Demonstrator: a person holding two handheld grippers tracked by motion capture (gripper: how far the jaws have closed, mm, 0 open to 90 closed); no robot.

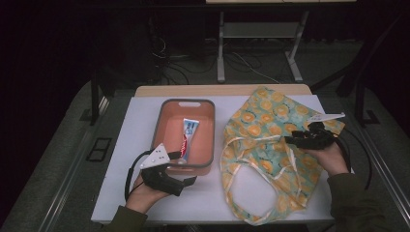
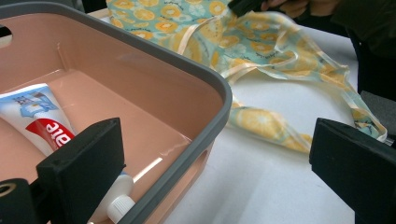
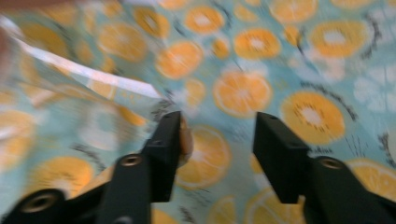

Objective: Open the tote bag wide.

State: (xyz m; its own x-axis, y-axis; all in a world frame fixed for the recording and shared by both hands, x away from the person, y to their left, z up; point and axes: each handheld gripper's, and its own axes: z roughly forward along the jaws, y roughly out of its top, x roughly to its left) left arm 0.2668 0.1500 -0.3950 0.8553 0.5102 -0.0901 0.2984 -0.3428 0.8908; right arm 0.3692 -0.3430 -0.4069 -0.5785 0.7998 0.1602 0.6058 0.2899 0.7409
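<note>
High view logged left tool [image 1: 186, 181] jaws apart at basin's [image 1: 159, 123] near rim, toothpaste tube [image 1: 187, 137] inside basin, right tool [image 1: 290, 139] jaws apart over orange-print bag [image 1: 263, 121] right of basin.

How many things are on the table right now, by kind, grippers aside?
Toothpaste tube: 1, lying in the bin
Pink bin with grey rim: 1
Orange-print tote bag: 1
Total: 3

Motion-blurred bag fabric [image 3: 116, 84]
</note>
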